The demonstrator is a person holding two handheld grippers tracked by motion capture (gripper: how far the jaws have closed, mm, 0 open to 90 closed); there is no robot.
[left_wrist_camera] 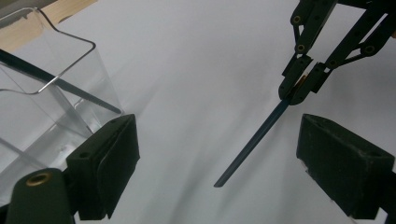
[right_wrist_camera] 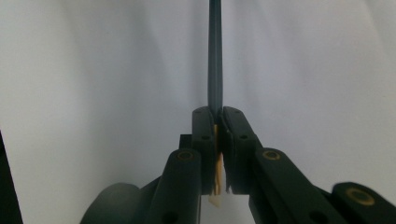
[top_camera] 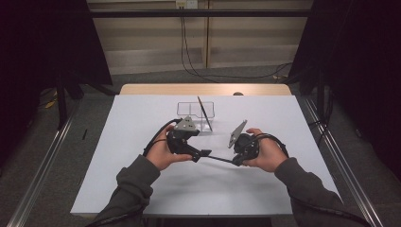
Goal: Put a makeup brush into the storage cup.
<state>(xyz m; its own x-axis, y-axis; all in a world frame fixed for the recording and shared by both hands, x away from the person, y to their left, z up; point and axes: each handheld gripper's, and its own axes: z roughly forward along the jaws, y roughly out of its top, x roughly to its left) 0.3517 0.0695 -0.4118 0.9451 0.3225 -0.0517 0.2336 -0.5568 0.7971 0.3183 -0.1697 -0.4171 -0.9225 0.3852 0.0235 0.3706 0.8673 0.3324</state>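
Note:
A thin dark stick [top_camera: 220,159] lies level between the two grippers above the white table [top_camera: 142,184]. My right gripper [top_camera: 234,161] is shut on one end of it; in the right gripper view the jaws [right_wrist_camera: 215,112] pinch the stick [right_wrist_camera: 215,56], which runs straight ahead, and a pale bit pokes out behind the pads. My left gripper [top_camera: 198,150] stands wide open, and the stick's free end [left_wrist_camera: 252,144] reaches into the gap between its jaws [left_wrist_camera: 219,140] without touching either pad. The right gripper [left_wrist_camera: 294,93] shows at the upper right of the left gripper view.
A clear plastic container [top_camera: 189,109] stands just beyond the left gripper, with a second dark stick [top_camera: 204,113] leaning in it; it sits close to the left pad [left_wrist_camera: 70,93]. A wooden strip [top_camera: 203,89] edges the table's far side.

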